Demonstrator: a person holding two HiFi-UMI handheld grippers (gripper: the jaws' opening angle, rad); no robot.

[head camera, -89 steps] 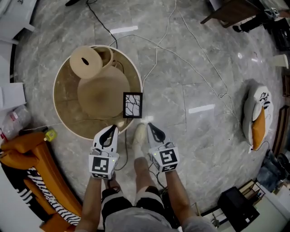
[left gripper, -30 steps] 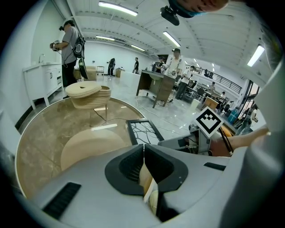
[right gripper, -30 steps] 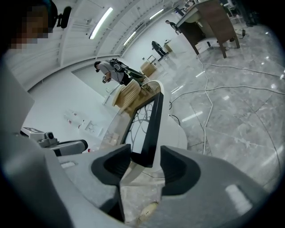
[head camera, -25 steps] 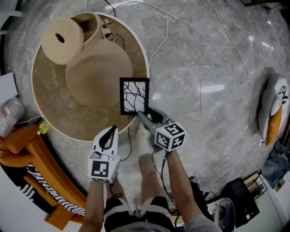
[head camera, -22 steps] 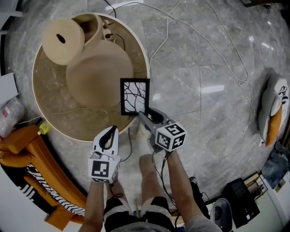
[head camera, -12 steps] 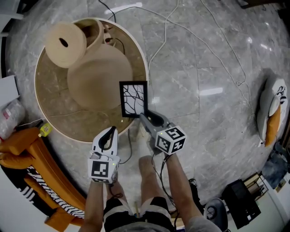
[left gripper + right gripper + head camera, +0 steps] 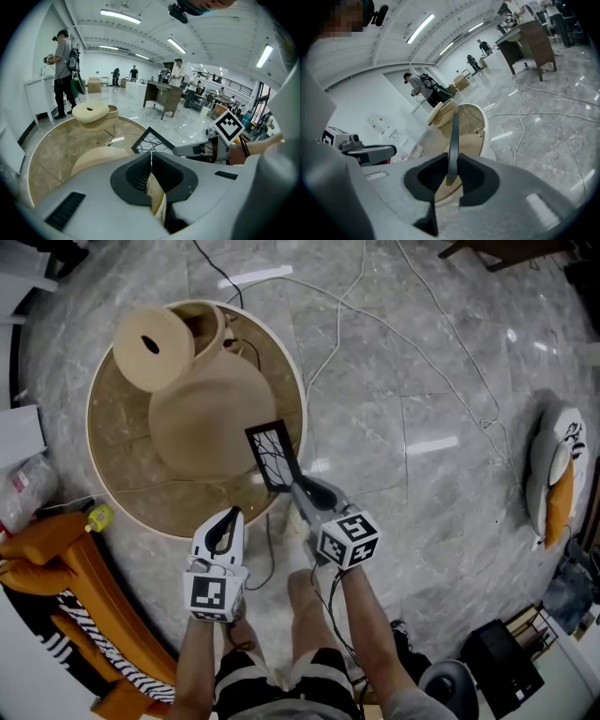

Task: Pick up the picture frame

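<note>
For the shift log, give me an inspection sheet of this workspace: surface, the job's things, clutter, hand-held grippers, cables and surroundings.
Surface: round rimmed platform on a grey marble floor.
Job's things: picture frame, tilted, held by its lower edge over the platform.
Clutter: beige dome and holed beige drum on the platform.
Grippers: right hand-held gripper shut on the picture frame, its jaws having just been closing; left hand-held gripper shut, empty.
Cables: white cable and black cable across the floor.
Surroundings: orange padded seat at left, cushion at right, person standing beyond.
</note>
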